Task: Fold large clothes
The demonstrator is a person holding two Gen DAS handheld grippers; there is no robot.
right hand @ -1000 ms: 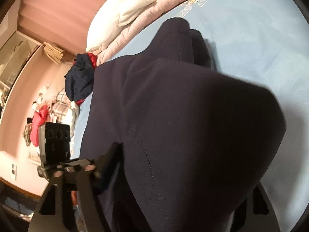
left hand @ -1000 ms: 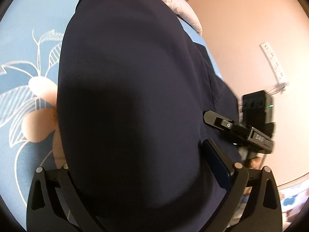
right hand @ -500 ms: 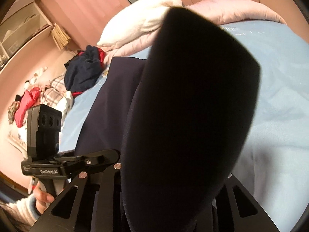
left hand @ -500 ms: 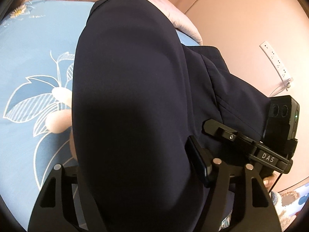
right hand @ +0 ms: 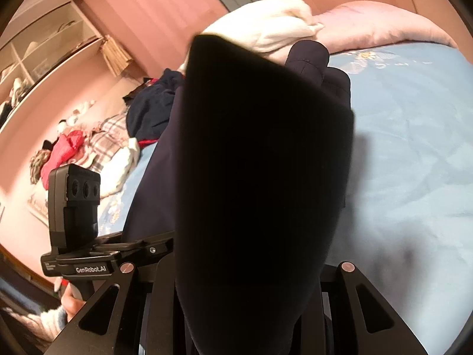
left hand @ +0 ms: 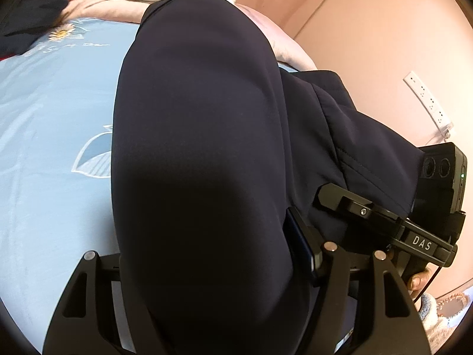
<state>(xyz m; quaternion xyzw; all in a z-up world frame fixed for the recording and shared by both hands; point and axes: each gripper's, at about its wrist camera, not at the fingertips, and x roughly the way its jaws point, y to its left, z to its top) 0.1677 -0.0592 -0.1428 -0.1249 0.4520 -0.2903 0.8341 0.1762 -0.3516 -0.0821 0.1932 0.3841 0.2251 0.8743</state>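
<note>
- The dark navy garment [left hand: 201,148], most likely trousers or a similar large piece, is bunched up between the jaws of both grippers and rises in a thick fold in front of each camera; the rest of it trails down onto the bed [left hand: 53,124] with its light blue flowered sheet.
- The left gripper [left hand: 207,266] is clenched on one bunched edge of the garment: cloth fills the whole gap between its jaws, and the one blue pad that shows presses into the fabric on the right side. Its jaws have just been closing, with the cloth between them.
- The right gripper [right hand: 251,295] is likewise clamped on a fold of the same garment [right hand: 260,162], with a narrower gap packed with cloth. Its jaws too have just been closing on the fabric.
- Judging from the two matched grips, side by side on one edge, the cloth is held this way so that the edge can be carried over the part lying flat, making a fold across the garment.
- Both grippers point forward and downward over the bed toward the pink quilt [right hand: 384,23] and white blanket [right hand: 266,26] at its far end.
- A heap of other clothes [right hand: 88,148] lies at the bed's left side, well apart from the garment in hand.
</note>
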